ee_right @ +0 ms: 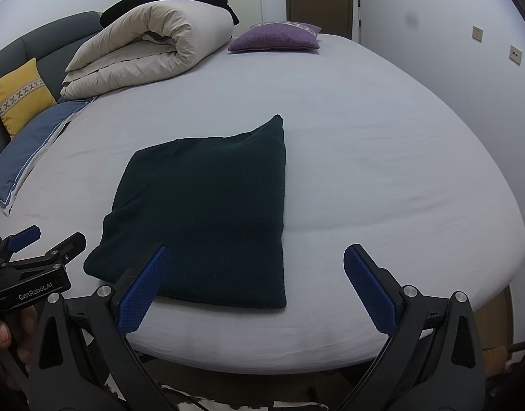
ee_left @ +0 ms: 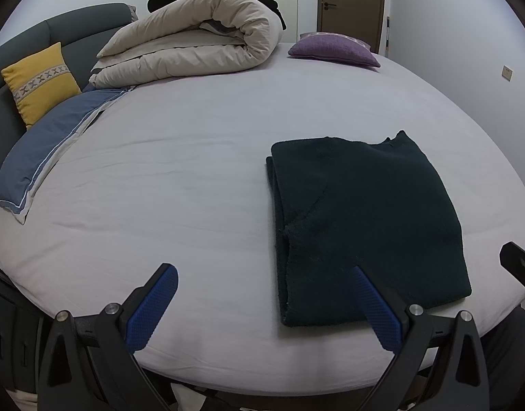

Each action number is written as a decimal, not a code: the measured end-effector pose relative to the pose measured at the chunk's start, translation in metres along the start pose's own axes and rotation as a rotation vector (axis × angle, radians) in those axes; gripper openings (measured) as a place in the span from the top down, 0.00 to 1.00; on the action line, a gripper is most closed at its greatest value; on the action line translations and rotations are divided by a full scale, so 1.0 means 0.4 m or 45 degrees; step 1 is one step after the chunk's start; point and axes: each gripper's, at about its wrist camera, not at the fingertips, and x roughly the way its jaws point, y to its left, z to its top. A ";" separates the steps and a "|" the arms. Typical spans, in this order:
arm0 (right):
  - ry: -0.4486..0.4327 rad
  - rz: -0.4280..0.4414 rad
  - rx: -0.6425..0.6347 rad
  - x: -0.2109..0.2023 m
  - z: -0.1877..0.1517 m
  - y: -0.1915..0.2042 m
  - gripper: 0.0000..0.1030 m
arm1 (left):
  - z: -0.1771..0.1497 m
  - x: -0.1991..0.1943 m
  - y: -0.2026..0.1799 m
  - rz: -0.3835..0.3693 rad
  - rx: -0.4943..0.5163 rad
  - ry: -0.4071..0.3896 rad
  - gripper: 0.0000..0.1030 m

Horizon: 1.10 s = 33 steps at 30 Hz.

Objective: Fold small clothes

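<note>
On my left wrist view, the left tool [ee_left: 262,303] stands spread wide and empty, one pad over the near edge of the dark sweater [ee_left: 361,226], which lies folded into a compact rectangle on the bed [ee_left: 194,178].

On my right wrist view, the right tool [ee_right: 257,284] is likewise agape, gripping nothing. The sweater [ee_right: 207,212] looks neatly folded; I judge little remains.

both grippers, left [ee_left: 264,270] & right [ee_right: 257,251], spread wide, empty (side by side).
</note>
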 end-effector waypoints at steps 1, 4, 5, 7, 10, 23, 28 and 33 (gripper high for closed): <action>0.001 0.000 0.000 0.000 -0.001 0.001 0.00 | -0.001 -0.002 0.000 0.001 0.000 0.000 0.00; 0.004 0.001 -0.001 0.002 -0.003 0.004 0.00 | 0.000 0.000 0.001 0.001 -0.002 0.001 0.00; 0.004 0.002 -0.002 0.002 -0.001 0.001 0.00 | 0.001 0.002 0.002 0.000 -0.001 0.002 0.00; 0.006 0.002 -0.004 0.003 -0.002 0.003 0.00 | 0.000 0.003 0.003 0.003 -0.001 0.004 0.00; 0.009 0.004 -0.006 0.005 -0.002 0.001 0.00 | -0.001 0.008 0.005 0.008 0.000 0.010 0.00; 0.018 0.012 -0.017 0.011 0.003 -0.007 0.00 | 0.002 0.016 0.013 0.007 -0.002 0.015 0.00; 0.020 0.012 -0.017 0.012 0.003 -0.006 0.00 | 0.001 0.016 0.014 0.008 -0.002 0.014 0.00; 0.022 0.018 -0.024 0.016 0.001 -0.005 0.00 | 0.001 0.018 0.016 0.007 0.000 0.014 0.00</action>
